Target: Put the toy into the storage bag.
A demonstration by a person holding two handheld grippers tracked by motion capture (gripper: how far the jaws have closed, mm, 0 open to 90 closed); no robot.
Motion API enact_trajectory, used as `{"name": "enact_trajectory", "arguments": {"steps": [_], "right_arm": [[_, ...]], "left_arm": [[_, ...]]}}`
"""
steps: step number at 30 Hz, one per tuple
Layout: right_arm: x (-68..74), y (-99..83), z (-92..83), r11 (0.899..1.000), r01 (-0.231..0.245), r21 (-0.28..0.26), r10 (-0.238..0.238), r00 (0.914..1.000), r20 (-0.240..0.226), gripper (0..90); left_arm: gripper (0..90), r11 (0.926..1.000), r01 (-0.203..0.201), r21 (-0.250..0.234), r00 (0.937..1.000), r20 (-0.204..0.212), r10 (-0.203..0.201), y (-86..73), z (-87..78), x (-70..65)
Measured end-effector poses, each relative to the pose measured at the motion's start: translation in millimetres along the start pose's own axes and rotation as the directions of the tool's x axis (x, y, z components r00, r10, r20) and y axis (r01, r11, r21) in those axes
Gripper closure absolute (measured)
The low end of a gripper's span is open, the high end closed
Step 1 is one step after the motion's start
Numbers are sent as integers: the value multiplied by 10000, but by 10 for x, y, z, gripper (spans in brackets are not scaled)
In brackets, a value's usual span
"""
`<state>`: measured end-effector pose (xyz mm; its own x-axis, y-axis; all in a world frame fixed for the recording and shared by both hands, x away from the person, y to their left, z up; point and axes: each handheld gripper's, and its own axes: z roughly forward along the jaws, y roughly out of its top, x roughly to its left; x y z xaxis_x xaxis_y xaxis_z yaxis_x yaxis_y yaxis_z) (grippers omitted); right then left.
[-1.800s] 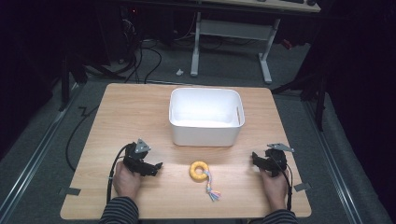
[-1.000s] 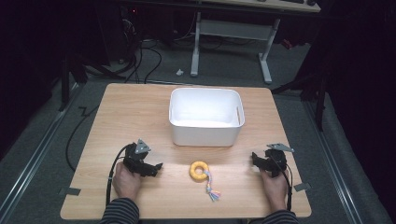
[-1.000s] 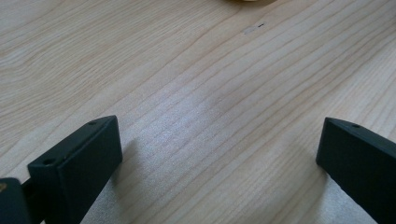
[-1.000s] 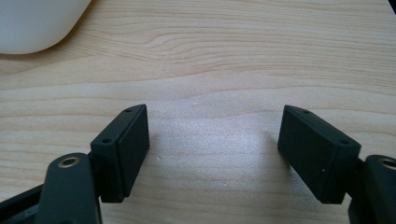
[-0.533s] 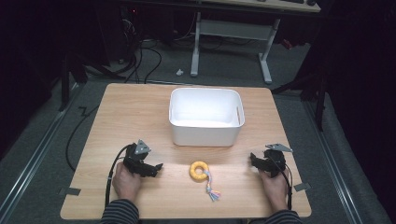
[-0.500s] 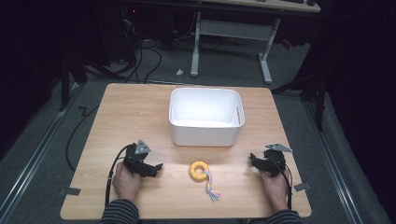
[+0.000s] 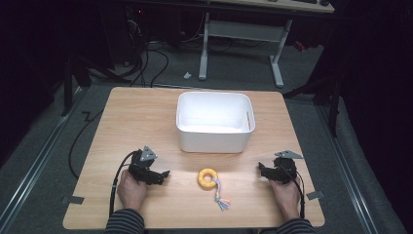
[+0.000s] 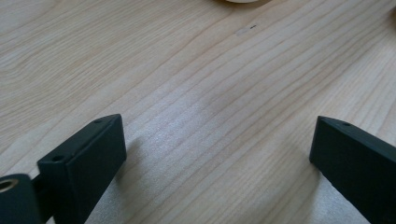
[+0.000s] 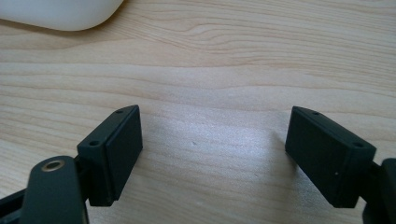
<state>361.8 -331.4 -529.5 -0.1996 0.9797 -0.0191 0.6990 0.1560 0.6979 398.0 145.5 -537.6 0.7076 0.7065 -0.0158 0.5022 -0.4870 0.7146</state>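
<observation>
The yellow ring-shaped toy with a short knotted rope tail (image 7: 209, 177) is lying at the lower centre of the high view, between both grippers, just below the white rectangular plastic bin (image 7: 214, 121). The left gripper (image 7: 163, 174) is standing released, gripping nothing. The right gripper (image 7: 260, 169) is also spread over bare wood; its jaws have just been opening. I judge the ring may be sliding away if one jaw is pushing it first, or the tail may be catching. Compared with the earlier frame, the toy and bin are lying unchanged.
</observation>
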Motion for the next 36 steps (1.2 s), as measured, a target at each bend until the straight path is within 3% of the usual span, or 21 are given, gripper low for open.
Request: {"name": "enact_trajectory", "arguments": {"steps": [4, 9, 17, 28, 36], "right_arm": [[-3, 30, -6, 9998, 23, 214, -21, 10000, -87, 236], [21, 34, -42, 9994, 149, 324, -146, 9998, -101, 300], [60, 45, -119, 9988, 399, 286, -391, 9988, -288, 333], [155, 63, -202, 9960, 748, 488, -694, 9921, -1040, 422], [252, 120, -261, 9931, 1093, 423, -1014, 9822, -1583, 458]], "left_arm": [[73, 9999, 124, -90, 9999, 36, -124, -4, -8, 17], [92, 9999, 113, -101, 9997, -201, -115, -4, -8, -2], [92, 9999, 120, -89, 9997, -201, -122, -4, -9, -3], [91, 9999, 111, -85, 9997, -198, -113, -3, -9, -3], [90, 9999, 108, -98, 9997, -201, -109, -4, -7, -4]]}}
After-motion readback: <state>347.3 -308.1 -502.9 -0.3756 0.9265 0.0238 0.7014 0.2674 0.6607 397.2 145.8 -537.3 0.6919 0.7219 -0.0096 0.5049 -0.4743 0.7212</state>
